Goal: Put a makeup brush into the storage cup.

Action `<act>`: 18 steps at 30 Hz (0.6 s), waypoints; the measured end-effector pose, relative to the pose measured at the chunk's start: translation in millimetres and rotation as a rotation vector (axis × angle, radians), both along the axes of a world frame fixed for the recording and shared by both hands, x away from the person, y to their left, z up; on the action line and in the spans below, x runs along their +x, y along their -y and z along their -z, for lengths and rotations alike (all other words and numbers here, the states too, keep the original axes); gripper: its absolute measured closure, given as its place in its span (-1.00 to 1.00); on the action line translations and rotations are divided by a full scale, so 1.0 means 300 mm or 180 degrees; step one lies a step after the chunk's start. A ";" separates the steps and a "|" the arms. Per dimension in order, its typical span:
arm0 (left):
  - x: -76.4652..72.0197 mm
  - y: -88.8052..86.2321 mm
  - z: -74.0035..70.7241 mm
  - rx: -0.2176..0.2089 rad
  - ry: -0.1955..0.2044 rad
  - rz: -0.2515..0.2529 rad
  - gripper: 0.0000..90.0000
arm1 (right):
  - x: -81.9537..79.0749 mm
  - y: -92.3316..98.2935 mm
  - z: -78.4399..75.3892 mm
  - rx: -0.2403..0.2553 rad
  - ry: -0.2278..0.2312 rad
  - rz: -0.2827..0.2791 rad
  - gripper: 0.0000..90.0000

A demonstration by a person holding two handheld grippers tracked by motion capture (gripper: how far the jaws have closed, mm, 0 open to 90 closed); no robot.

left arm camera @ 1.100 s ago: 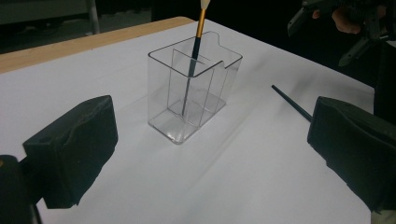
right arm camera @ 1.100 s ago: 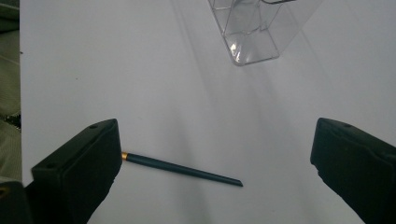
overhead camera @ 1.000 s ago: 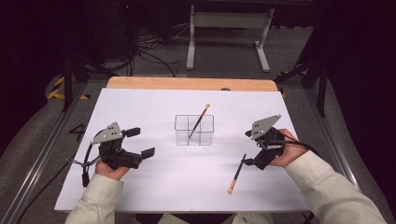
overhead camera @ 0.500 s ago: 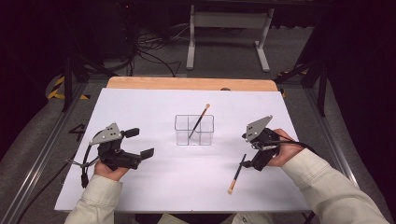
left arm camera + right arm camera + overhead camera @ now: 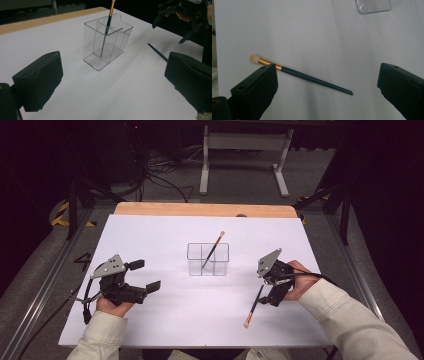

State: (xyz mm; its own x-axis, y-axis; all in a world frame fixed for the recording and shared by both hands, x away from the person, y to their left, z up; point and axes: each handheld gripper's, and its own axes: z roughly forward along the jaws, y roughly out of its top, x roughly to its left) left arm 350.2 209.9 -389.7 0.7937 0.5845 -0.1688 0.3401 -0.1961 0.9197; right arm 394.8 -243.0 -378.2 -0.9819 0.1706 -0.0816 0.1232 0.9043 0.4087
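Note:
A clear plastic divided box [image 5: 208, 260] stands mid-table with one dark-handled brush [image 5: 214, 249] leaning upright in it. A second brush [image 5: 253, 306] lies flat on the white sheet to the box's right, bristle end toward me. My right gripper [image 5: 268, 292] hovers open just over that brush's thin tail end; in the right gripper view the brush [image 5: 312, 78] lies between the wide-apart jaws of the right gripper [image 5: 327, 90], untouched. My left gripper [image 5: 145, 275] rests open at the left, aimed at the box [image 5: 107, 42], with nothing between its jaws.
The white sheet [image 5: 165, 320] covers the table, with a wooden strip [image 5: 200, 210] along the far edge. A metal stand [image 5: 245, 150] and cables lie on the floor beyond. From the left gripper view, the right gripper [image 5: 185, 15] shows at upper right.
My right gripper has shifted left and down over the lying brush. The left gripper and both brushes have stayed put.

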 end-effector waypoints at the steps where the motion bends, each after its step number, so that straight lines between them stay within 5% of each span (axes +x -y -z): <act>1: 0.000 0.000 0.000 -0.0001 -0.0002 0.0000 -0.95 | 0.000 -0.002 0.003 -0.0009 -0.0014 -0.0001 -0.92; 18: 0.006 0.003 0.003 -0.0001 -0.0018 0.0020 -0.94 | 0.005 -0.025 0.075 -0.0305 -0.0147 -0.0067 -0.91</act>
State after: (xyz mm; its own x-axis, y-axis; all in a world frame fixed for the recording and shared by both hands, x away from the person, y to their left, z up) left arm 352.1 208.9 -390.7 0.7963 0.5795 -0.1735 0.3441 -0.1980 0.9178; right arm 396.1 -235.6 -400.6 -0.9883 0.1435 -0.0513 0.1204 0.9416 0.3146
